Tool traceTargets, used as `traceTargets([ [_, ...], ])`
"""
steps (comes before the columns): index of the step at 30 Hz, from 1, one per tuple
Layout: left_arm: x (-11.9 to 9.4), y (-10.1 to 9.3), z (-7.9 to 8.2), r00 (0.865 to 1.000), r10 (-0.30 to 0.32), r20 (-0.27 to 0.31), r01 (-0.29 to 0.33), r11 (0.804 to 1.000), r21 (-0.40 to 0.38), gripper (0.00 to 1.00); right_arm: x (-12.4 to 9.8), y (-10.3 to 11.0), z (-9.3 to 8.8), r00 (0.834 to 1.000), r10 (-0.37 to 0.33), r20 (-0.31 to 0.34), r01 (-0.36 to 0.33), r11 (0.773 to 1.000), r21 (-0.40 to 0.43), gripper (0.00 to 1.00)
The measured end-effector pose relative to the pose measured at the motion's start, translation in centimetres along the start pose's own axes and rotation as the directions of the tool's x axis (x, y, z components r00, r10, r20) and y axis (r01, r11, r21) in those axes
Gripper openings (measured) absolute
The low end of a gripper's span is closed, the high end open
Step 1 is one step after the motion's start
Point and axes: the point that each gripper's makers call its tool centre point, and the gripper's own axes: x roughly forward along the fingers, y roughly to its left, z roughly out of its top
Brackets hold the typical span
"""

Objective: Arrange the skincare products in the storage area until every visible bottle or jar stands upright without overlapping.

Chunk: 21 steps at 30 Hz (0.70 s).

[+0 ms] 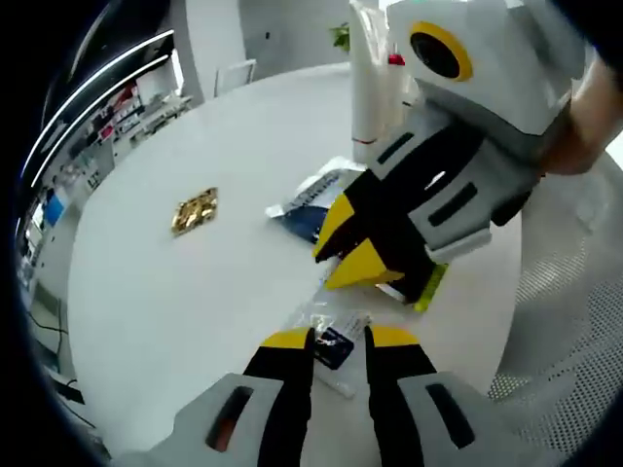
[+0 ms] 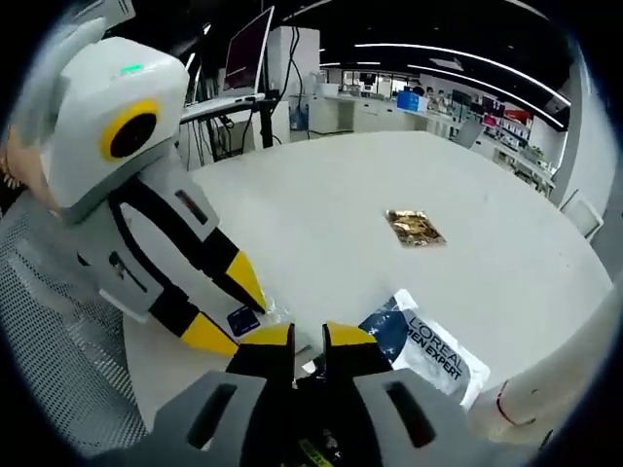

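Observation:
A small clear sachet (image 1: 332, 347) with a dark blue insert lies flat on the white table (image 1: 195, 311). My left gripper (image 1: 340, 337) stands open astride it, jaws a short way apart. From the right gripper view the same sachet (image 2: 243, 319) sits between the left gripper's yellow tips (image 2: 227, 306). My right gripper (image 2: 308, 338) has its jaws nearly together on a thin yellow-green packet (image 1: 429, 288), low over the table just beyond the sachet. A blue-and-white L'Oreal sachet (image 2: 428, 348) lies flat beside it. A tall white bottle (image 1: 373, 88) stands upright behind.
A gold foil packet (image 1: 195, 209) lies alone further out on the table, also seen as the gold packet (image 2: 414, 227). A perforated grey chair seat (image 1: 574, 311) borders the table edge. A hand (image 1: 584, 126) holds the right gripper. Desks and monitors stand beyond.

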Motion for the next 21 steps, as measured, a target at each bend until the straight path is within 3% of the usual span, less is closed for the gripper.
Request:
traceTargets([
  [4,0.0,0.0,0.0,1.000,-0.002,0.002,0.002,1.000,-0.002,0.18,-1.2,0.1,0.1,1.000,-0.006,0.016,0.006,1.000,0.001,0.15],
  [9,0.0,0.0,0.1,1.000,0.001,-0.004,-0.001,1.000,0.008,0.18,-2.7,0.7,-1.1,1.000,-0.016,0.005,0.016,1.000,0.027,0.22],
  [21,-0.1,0.0,0.2,1.000,0.003,-0.022,-0.003,1.000,0.003,0.18,-5.7,1.1,-3.5,0.999,-0.014,-0.029,0.017,0.992,0.126,0.24],
])
